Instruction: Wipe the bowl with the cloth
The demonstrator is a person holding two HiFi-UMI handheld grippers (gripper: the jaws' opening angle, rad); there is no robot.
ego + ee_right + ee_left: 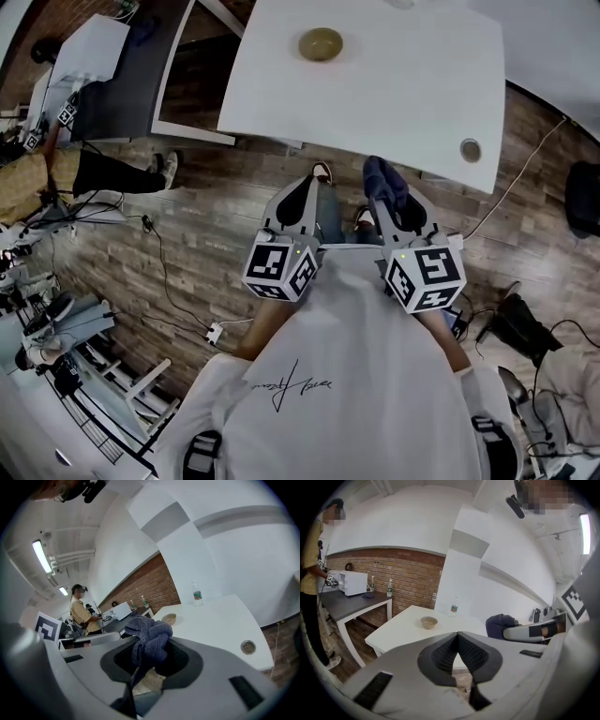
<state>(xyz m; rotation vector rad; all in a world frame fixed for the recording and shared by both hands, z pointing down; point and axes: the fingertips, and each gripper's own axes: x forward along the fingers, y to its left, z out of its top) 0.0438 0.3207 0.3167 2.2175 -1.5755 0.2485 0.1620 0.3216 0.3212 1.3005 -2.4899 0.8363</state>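
Observation:
A small tan bowl point(321, 43) stands on the white table point(375, 103), well away from both grippers; it also shows as the bowl point(429, 622) and the bowl point(169, 618). My right gripper point(388, 192) is shut on a dark blue-grey cloth point(149, 640), which bunches up above its jaws; in the head view the cloth point(383, 178) hangs at the table's near edge. My left gripper point(302, 194) is shut with nothing in it, held over the floor short of the table. Its jaws point(457, 639) meet at the tips.
A round grommet point(471, 150) sits in the table's near right corner. A water bottle point(453, 606) stands at the table's far side. A dark side table point(122, 84) with a white microwave point(352, 582) is at left, with a person point(83, 613) beside it. Cables cross the wooden floor.

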